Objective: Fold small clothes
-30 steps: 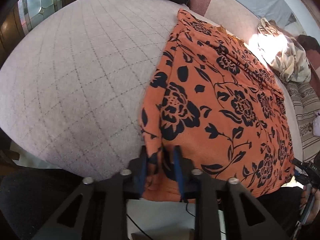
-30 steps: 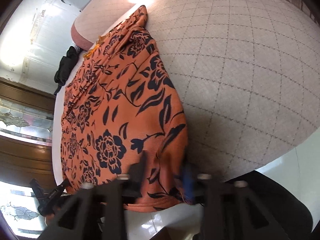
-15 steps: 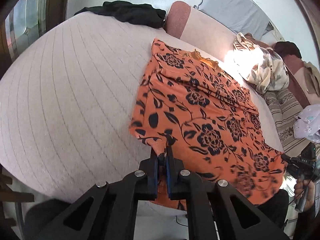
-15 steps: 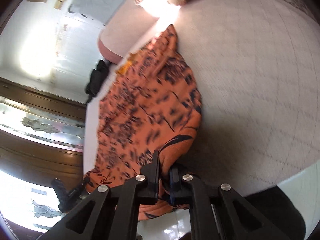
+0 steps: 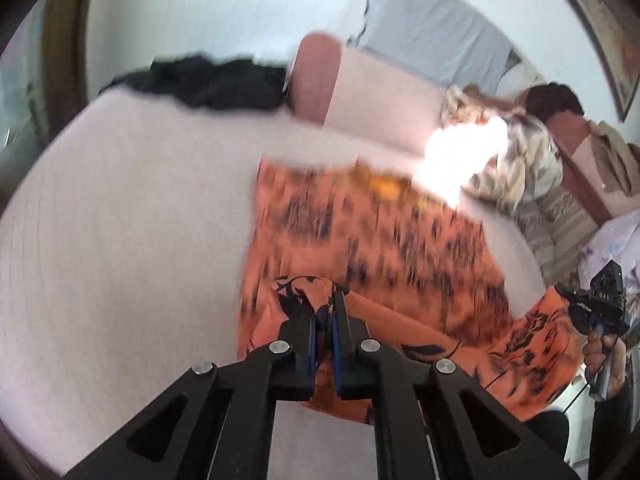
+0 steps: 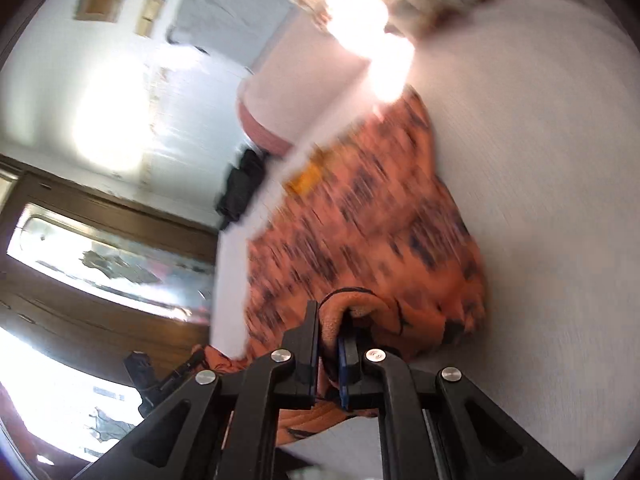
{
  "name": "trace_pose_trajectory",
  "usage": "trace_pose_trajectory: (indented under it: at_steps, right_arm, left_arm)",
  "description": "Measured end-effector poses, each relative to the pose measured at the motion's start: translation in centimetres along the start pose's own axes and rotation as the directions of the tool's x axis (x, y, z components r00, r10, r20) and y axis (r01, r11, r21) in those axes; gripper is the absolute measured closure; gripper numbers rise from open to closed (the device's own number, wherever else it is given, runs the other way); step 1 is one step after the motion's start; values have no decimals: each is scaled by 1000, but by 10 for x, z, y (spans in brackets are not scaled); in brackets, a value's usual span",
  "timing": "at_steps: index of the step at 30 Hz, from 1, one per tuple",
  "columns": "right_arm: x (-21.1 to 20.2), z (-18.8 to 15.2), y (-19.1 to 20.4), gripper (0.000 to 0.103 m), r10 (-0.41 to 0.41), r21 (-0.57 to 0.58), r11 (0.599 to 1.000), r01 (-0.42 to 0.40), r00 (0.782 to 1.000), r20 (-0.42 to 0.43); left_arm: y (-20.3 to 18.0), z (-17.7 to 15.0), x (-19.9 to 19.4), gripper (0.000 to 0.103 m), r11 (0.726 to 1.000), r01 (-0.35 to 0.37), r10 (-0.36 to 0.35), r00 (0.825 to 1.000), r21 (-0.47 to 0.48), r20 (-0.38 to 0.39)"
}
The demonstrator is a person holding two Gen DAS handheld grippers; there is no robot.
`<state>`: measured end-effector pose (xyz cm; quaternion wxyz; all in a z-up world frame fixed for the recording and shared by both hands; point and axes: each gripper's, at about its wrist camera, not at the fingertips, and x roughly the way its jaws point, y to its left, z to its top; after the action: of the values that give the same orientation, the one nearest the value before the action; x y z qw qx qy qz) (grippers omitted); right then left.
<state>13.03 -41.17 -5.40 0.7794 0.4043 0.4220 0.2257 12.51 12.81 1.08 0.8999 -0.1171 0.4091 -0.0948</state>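
Note:
An orange garment with a black floral print [image 5: 380,248] lies on a pale quilted bed [image 5: 120,240]; both views are motion-blurred. My left gripper [image 5: 326,312] is shut on the garment's near left corner and holds it raised off the bed. My right gripper [image 6: 332,332] is shut on the near right corner of the garment [image 6: 360,220], also lifted. The right gripper also shows in the left wrist view [image 5: 596,304] at the far right, with the hem stretched between the two. The garment's far end rests on the bed.
A black garment [image 5: 208,80] lies at the bed's far left by a pink bolster [image 5: 316,76]. A floral cloth pile [image 5: 520,160] sits at the far right in bright sunlight. A wooden glazed door [image 6: 100,260] stands left of the bed.
Both grippers closed on the near corners of the orange garment, then lifted them and carried them forward over the garment toward its far end.

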Motion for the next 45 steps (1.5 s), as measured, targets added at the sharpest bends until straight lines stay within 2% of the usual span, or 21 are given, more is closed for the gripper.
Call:
trace_pose_trajectory:
  at_steps: [2,4,5,6,7,8,9,12,14,16,18,21,23,25,30,31,33,34,35,39,45]
  right_arm:
    - [12,49,10,95,24,-16,1000,-22,996,90]
    - [36,90,3,91,13,18,1000,-16,989,145]
    - [54,107,-9,90,-1,48,999,-6,989,148]
    - [73,117,-22,82,-22,70,997,13,991,129]
    - [91,122,-37,52,-68,93,994,58,992,108]
    - [103,120,-55,23,-133,127,985,120,986,104]
    - [108,113,-67,22,-184,157,974,165,977,111]
    - [99,79,-84,22,-176,171,973,152,975,135]
    - [78,54,-76,22,-205,109,976,189,966,158]
    - [60,26,-68,22,-176,88,983,163,970,170]
    - [51,-1,-63,22,-151,102,986,134,972,181]
    - [57,-27,-63,22,-149,169,978,125,979,141]
    - [69,-31,-63,22,-135,190,976,110,983,128]
    - [81,-29,-60,22,-140,202,973,113,982,127]
    - [104,-12,-64,24,-199,291,947,138,961,194]
    - [105,-9,-66,26,-213,318,938,137,953,216]
    - [106,-5,-72,43,-234,383,915,127,941,246]
    - [110,-3,-77,68,-239,409,904,125,941,241]
    - [116,-2,-83,80,-231,427,897,116,946,228]
    - [111,8,-61,87,-237,331,931,151,942,236]
    - [69,12,7,88,-181,184,975,129,935,304]
  left_arm:
    - [1,45,24,96,1000,-5,5,998,-4,57]
    - [11,77,67,92,997,-59,61,997,-43,46]
    - [16,84,93,79,993,-102,104,994,-55,29]
    - [22,88,121,65,987,-150,150,989,-51,-9]
    - [31,87,141,43,980,-193,191,980,-51,-51]
    - [41,83,158,42,969,-237,232,970,-64,-78]
    - [49,78,166,42,964,-254,246,964,-79,-99]
    - [68,60,148,42,959,-243,237,970,-146,-60]
    - [76,46,118,42,951,-263,264,964,-163,-14]
    - [76,29,91,40,949,-249,258,966,-194,24]
    - [72,6,72,36,948,-215,229,973,-237,33]
    - [55,-28,72,34,953,-130,130,991,-275,-18]
    - [43,-41,88,34,953,-90,73,995,-288,-70]
    - [38,-44,105,34,949,-128,102,989,-287,-103]
    - [37,-34,118,34,925,-168,152,986,-340,-75]
    - [37,-31,119,34,920,-175,157,985,-350,-77]
    - [35,-25,126,58,921,-195,183,981,-337,-68]
    - [38,-20,133,78,923,-202,184,979,-327,-85]
    - [41,-17,135,80,917,-189,167,982,-350,-93]
    - [29,-2,120,83,931,-180,173,984,-316,-49]
    - [-4,9,41,83,952,-148,184,977,-269,112]
